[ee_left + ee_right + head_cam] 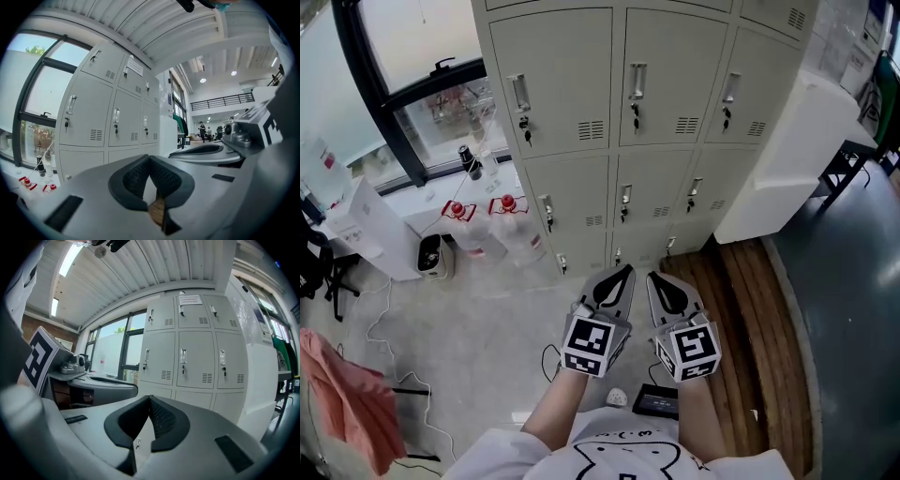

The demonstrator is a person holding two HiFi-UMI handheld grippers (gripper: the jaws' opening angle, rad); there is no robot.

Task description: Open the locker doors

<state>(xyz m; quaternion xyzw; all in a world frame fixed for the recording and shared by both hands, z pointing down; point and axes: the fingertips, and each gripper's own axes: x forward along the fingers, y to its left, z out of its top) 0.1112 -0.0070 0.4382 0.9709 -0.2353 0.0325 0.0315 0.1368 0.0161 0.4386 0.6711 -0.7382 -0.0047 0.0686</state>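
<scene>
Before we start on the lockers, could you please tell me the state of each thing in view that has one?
Locker doors: all visible ones shut.
Keys: hanging in the door locks.
Left gripper: shut, holding nothing.
Right gripper: shut, holding nothing.
Red-capped bottles: upright, capped, on the floor beside the lockers.

The locker doors (551, 80) are smooth, matt painted metal; their handles (637, 82) gleam like chrome. Right of the lockers, floorboards (750, 309) show grained wood. The left hand-held gripper (627, 270) and right hand-held gripper (653, 276) are matt grey plastic with black textured pads (133, 178).
</scene>
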